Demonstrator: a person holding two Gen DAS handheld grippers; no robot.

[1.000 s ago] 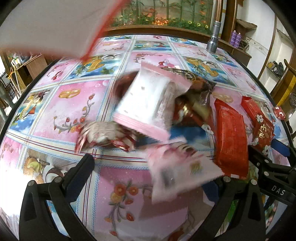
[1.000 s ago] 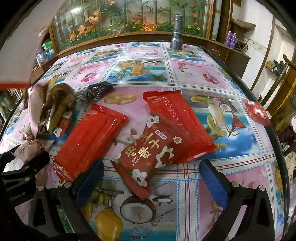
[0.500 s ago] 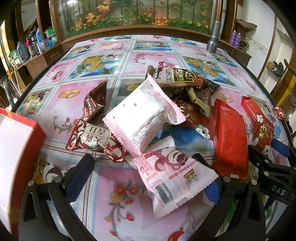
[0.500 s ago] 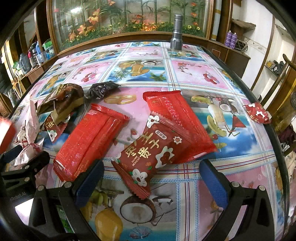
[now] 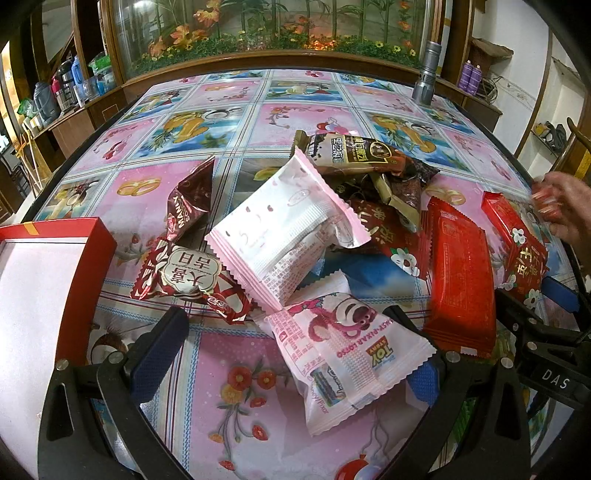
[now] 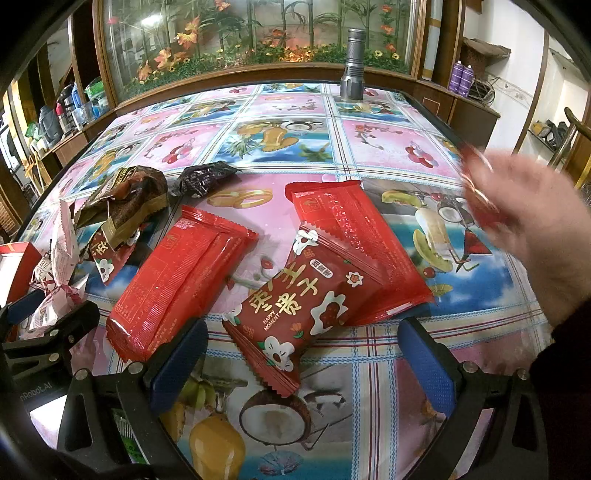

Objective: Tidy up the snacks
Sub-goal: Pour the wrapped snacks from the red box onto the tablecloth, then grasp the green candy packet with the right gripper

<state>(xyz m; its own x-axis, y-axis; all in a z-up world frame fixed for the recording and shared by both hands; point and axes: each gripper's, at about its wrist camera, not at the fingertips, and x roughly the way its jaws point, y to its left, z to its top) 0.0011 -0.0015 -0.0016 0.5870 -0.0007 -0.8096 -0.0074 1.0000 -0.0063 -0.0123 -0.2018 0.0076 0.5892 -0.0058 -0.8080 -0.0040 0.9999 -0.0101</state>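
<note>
A pile of snack packets lies on the patterned table. In the left wrist view, my left gripper is open and empty, its fingers either side of a pink Toy Story packet. Beyond it lie a white-and-pink packet, a red-and-white packet and brown packets. A red box with a white inside sits at the left. In the right wrist view, my right gripper is open and empty, just in front of a dark red flowered packet lying on a flat red packet. Another red packet lies to its left.
A bare hand holds a small red snack above the table's right side. A metal flashlight stands at the far edge. A glass cabinet with flowers backs the table. Shelves and a wooden chair flank it.
The red box came down from above and now rests on the table at the left. The tipped-out packets have settled. A hand has come in at the right and picked up the small red snack.
</note>
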